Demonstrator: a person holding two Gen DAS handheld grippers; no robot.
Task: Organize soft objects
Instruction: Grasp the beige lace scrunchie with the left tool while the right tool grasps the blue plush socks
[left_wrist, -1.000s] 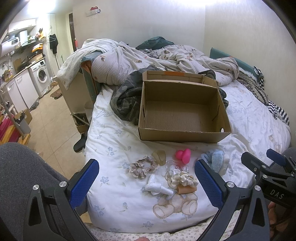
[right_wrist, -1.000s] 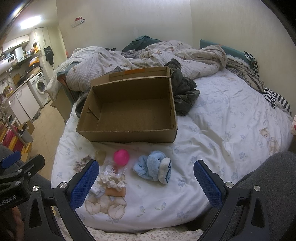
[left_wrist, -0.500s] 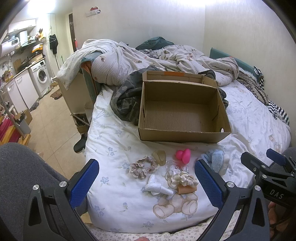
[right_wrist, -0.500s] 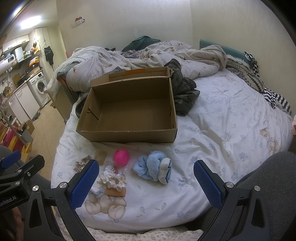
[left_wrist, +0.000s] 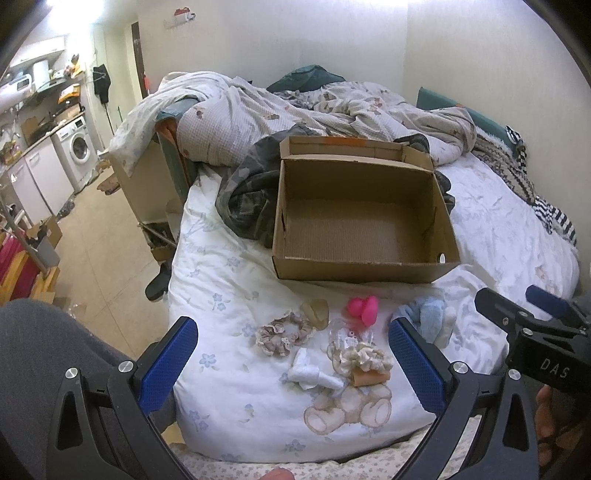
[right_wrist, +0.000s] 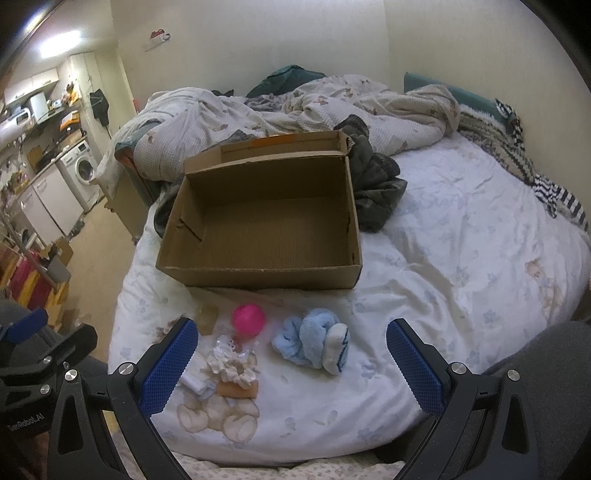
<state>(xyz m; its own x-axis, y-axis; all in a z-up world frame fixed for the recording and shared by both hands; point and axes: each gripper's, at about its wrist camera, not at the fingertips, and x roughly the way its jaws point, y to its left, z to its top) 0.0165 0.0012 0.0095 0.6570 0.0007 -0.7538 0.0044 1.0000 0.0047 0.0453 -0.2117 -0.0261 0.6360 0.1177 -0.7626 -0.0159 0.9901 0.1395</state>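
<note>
Two grippers, left gripper and right gripper, hover spread wide, holding nothing, over the bed's near edge. Beige scrunchie, cream scrunchie, pink ball, blue plush toy lie on white sheet, just before empty cardboard box.

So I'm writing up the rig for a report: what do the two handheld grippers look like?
Both are alike: black frames with triangular cut-outs and silver screws, and two fingers faced with textured blue pads. The left gripper and right gripper show no cables. The right one's body reads "DAS" in white. A bare hand shows behind it.
</note>
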